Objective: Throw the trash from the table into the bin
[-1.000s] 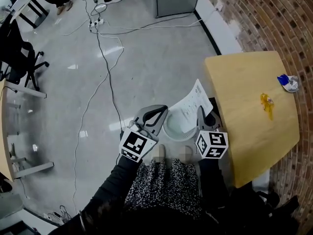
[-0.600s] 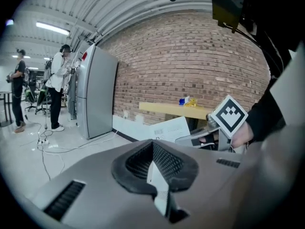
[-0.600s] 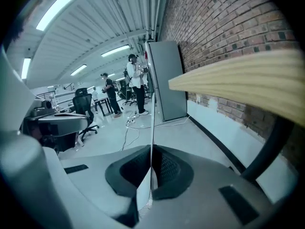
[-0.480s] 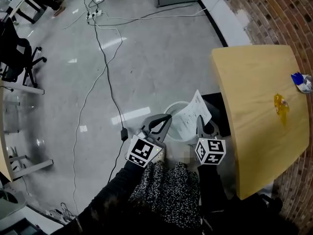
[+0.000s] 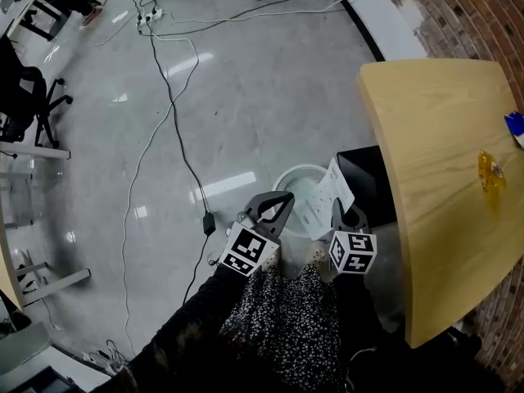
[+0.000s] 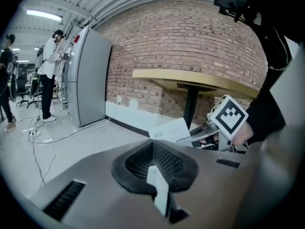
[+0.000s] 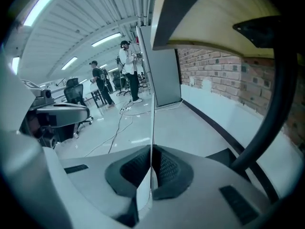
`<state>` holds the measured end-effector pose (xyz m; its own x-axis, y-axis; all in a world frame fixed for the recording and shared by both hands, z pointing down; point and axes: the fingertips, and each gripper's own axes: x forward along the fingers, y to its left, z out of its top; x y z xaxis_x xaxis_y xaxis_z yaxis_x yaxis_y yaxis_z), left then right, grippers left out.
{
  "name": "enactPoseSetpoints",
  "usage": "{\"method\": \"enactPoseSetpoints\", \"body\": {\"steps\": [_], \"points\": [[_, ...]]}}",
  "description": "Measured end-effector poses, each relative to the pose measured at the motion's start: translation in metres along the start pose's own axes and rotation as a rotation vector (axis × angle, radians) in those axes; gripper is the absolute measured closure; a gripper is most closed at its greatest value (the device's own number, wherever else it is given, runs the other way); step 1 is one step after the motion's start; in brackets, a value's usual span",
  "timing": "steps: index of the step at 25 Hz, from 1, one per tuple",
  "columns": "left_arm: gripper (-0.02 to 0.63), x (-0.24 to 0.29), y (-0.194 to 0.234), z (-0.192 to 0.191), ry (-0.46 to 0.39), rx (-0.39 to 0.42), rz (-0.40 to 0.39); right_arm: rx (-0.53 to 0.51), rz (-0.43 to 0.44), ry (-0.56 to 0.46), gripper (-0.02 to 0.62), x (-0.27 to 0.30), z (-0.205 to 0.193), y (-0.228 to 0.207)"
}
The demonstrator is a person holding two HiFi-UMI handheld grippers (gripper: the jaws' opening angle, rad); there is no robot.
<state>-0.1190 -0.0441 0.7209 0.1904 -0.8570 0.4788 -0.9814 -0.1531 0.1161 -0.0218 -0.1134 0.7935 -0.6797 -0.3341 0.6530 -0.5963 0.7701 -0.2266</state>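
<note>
My right gripper (image 5: 342, 212) is shut on a white printed paper sheet (image 5: 328, 193), which hangs over the round white bin (image 5: 287, 175) on the floor. In the right gripper view the paper sheet (image 7: 152, 99) shows edge-on, rising straight up from the pinched jaws of the right gripper (image 7: 151, 152). My left gripper (image 5: 282, 200) hovers shut and empty at the bin's near-left rim. The left gripper view shows its jaws (image 6: 153, 149) closed together, with the paper sheet (image 6: 169, 129) and the right gripper's marker cube (image 6: 229, 116) beyond. On the wooden table (image 5: 426, 137) lie a yellow wrapper (image 5: 490, 170) and a blue wrapper (image 5: 516, 124).
The table's black base (image 5: 368, 178) stands right beside the bin. Cables (image 5: 168, 97) run across the grey floor, and an office chair (image 5: 29, 97) stands far left. A brick wall (image 5: 458, 15) runs behind the table. People (image 7: 127, 68) stand by a grey cabinet (image 6: 88, 75).
Both grippers have sunk toward the bin, the right one carrying the paper down with it. The paper now hangs lower over the bin's opening.
</note>
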Motion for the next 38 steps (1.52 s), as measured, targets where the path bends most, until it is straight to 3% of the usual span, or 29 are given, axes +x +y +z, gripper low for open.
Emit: {"method": "enactPoseSetpoints", "body": {"steps": [7, 21, 26, 28, 31, 38], "points": [[0.6, 0.016, -0.008, -0.034, 0.029, -0.007, -0.03, 0.025, -0.017, 0.058, 0.581, 0.02, -0.049, -0.007], [0.6, 0.02, -0.015, -0.057, 0.03, -0.039, -0.037, 0.008, -0.021, 0.139, 0.58, 0.046, -0.085, -0.016], [0.6, 0.018, -0.01, -0.056, 0.033, -0.05, -0.02, 0.031, 0.001, 0.158, 0.573, 0.051, -0.088, -0.012], [0.6, 0.018, -0.009, -0.054, 0.034, -0.049, -0.018, 0.041, 0.014, 0.191, 0.5, 0.052, -0.092, -0.011], [0.6, 0.017, -0.009, -0.05, 0.034, -0.052, -0.015, 0.052, 0.03, 0.221, 0.468, 0.05, -0.092, -0.007], [0.6, 0.005, -0.011, -0.016, 0.014, -0.049, -0.011, 0.01, 0.046, 0.129, 0.469, 0.026, -0.038, 0.009]]}}
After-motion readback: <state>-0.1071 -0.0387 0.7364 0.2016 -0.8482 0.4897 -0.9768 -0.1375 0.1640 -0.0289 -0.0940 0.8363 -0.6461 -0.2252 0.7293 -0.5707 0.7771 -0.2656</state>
